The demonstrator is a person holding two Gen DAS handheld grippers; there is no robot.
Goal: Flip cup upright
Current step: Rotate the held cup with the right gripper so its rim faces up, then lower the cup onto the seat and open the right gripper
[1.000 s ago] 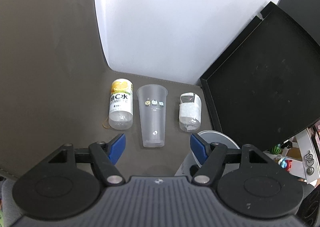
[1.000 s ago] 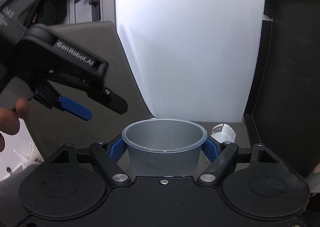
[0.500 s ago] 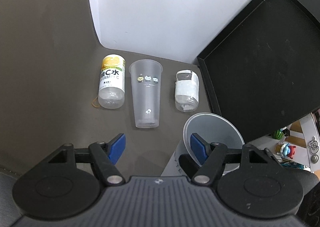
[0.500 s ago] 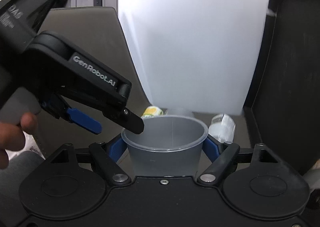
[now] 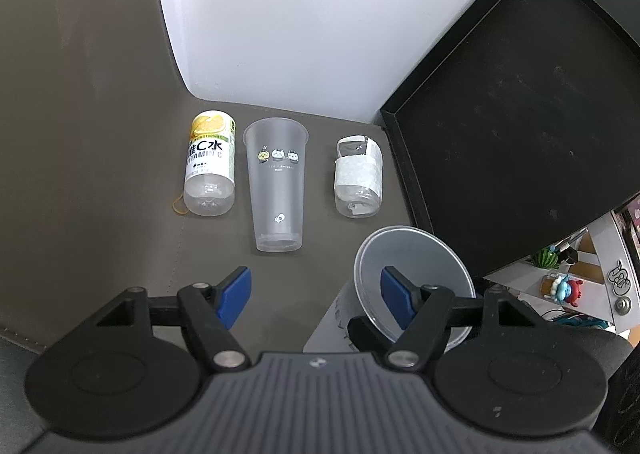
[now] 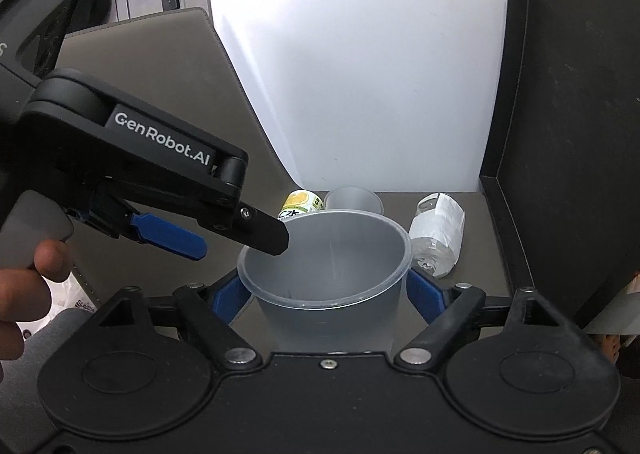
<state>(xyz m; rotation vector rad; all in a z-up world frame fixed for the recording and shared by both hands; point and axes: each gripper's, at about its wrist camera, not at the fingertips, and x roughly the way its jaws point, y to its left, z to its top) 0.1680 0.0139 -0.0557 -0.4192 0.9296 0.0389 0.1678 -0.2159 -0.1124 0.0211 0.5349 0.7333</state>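
My right gripper (image 6: 326,296) is shut on a frosted plastic cup (image 6: 332,282), held mouth up between its blue pads. The same cup (image 5: 416,274) shows in the left wrist view, at the lower right, with its open mouth facing the camera. My left gripper (image 5: 316,292) is open and empty; its right pad overlaps the cup's mouth in the picture. In the right wrist view the left gripper (image 6: 176,230) hovers just left of and above the cup's rim.
On the dark mat lie a vitamin C bottle (image 5: 210,166), a second clear cup with cartoon prints (image 5: 276,182) and a paper-wrapped clear bottle (image 5: 358,176). A black tray (image 5: 512,134) leans at the right. A white backdrop stands behind.
The left gripper has risen and drawn back, so the lying objects look farther away and the held cup's mouth has come into its view. The right gripper has tilted down with the cup.
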